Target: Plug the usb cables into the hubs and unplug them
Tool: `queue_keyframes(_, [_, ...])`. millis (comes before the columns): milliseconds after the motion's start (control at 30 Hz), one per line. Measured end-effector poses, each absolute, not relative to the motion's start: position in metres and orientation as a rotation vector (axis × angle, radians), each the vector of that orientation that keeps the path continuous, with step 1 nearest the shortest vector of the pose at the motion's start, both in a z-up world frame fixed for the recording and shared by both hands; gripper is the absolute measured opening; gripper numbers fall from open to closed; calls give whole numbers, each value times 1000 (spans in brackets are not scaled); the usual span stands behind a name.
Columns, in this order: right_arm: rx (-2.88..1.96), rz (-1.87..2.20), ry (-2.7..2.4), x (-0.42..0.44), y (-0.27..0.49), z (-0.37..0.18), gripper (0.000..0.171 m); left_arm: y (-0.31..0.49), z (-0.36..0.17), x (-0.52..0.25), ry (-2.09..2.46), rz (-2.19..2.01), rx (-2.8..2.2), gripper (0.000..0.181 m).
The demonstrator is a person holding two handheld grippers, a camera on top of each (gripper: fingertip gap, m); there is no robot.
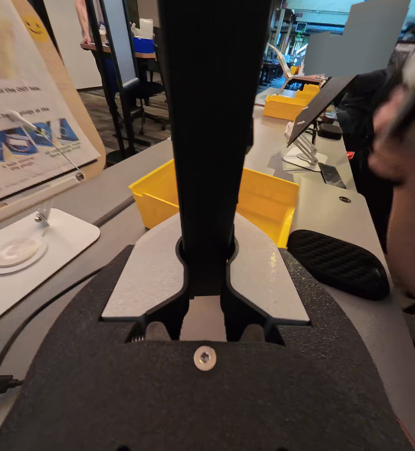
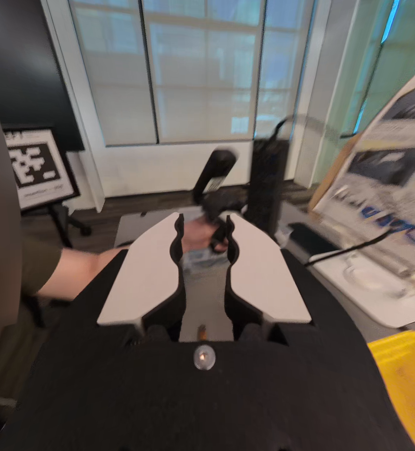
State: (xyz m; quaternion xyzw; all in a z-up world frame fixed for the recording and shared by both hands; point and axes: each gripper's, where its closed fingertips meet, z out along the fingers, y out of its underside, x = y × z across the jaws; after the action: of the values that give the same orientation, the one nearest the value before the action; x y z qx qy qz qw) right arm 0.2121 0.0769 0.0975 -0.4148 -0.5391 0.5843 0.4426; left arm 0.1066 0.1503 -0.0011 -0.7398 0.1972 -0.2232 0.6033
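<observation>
On the grey bench (image 1: 118, 195), a printed sheet on its white stand (image 1: 42, 239) is sitting at the left. Beside it, the left hand-held gripper (image 1: 206, 246) is clamping the tall black hub (image 1: 213, 97) upright, likely steadying it for plugging. A yellow bin (image 1: 267, 195) is lying behind. The right hand-held gripper (image 2: 205, 227) is hovering narrowly parted and empty, facing windows (image 2: 177, 73); no usb cable plug is clearly showing.

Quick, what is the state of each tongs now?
Left tongs: closed on a tall black hub.
Right tongs: open, holding nothing.
</observation>
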Motion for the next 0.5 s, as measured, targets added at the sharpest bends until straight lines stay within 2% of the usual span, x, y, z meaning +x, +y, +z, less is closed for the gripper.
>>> queue_keyframes(100, [-1183,1333,-1492,194,33,3,29,150,11,101,462,-569,-1664,26])
queue_keyframes(167, [-1341,1123,-1593,183,30,-69,22,150,12,98,466,-571,-1660,26])
queue_keyframes(233, [-1446,1024,-1631,175,33,-119,15,148,10,96,480,-554,-1676,26])
queue_keyframes(367, [-1646,1006,-1690,161,37,-172,15,142,13,102,510,-567,-1669,26])
queue_keyframes(500, [-1712,913,-1740,158,49,-193,22,141,14,117,555,-538,-1672,26])
